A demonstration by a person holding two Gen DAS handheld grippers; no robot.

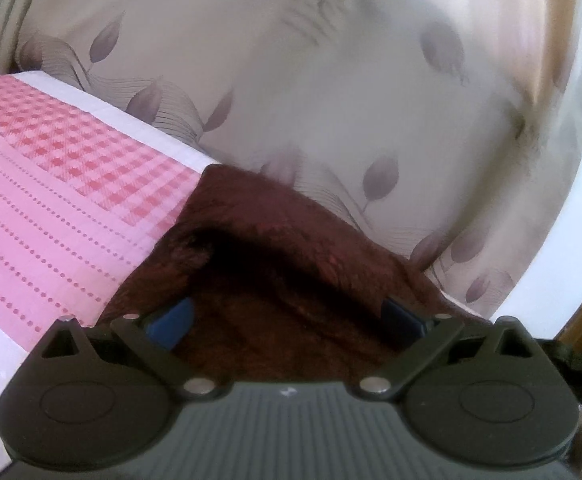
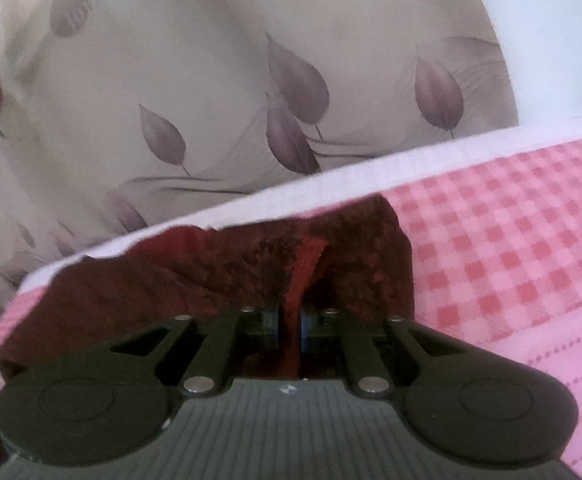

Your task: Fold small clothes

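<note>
Right claw: clenched on a raised ridge of the dark red garment; I have my grip.
Left claw: spread wide over the same fleecy cloth, pinching nothing.
Garment: rumpled on the pink checked cover, at its white edge.
Progress: I see no finished fold; I judge nearly everything remains.
Beyond: leaf-print curtain.

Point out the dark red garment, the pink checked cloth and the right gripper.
dark red garment (image 2: pixel 139 292), right wrist view, its flat left part.
pink checked cloth (image 2: pixel 511 240), right wrist view, checked area.
right gripper (image 2: pixel 290 326), right wrist view, between its fingertips.
</note>
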